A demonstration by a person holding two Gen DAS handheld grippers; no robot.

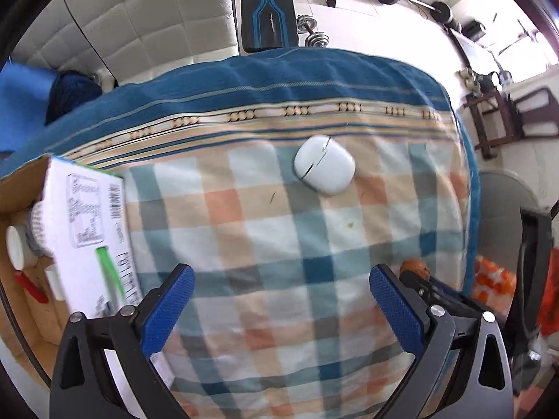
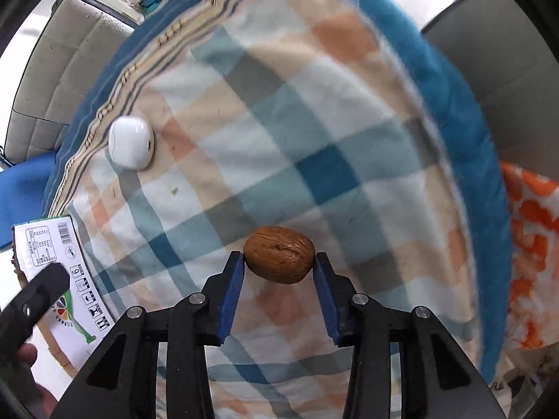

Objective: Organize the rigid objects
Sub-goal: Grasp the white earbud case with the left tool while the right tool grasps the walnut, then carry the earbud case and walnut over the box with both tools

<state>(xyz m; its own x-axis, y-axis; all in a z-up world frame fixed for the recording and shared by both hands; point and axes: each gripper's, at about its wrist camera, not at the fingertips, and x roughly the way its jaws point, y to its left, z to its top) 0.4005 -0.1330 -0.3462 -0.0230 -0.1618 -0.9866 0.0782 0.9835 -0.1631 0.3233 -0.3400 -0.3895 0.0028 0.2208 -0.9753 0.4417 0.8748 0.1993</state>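
The right gripper [image 2: 278, 262] was clenched on the walnut [image 2: 278, 254], its long axis spanning the pads. The left gripper [image 1: 281, 300] hung spread and empty — the white earbud case [image 1: 324, 164] lay ahead on the checked cloth [image 1: 279, 244], nearer that side, the cardboard box [image 1: 21, 188] leftward.

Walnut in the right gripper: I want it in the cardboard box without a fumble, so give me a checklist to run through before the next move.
1. Right gripper shut on the walnut: ok, a pad on each side.
2. Grip centred on the nut: ok, though it sits at the fingertips.
3. Left gripper out of the way: ok, open and empty above the checked cloth.
4. Cardboard box open: ok, flap raised.
5. Room inside the box: cannot tell, mostly hidden.
6. White earbud case clear of the path: ok, lying farther off.
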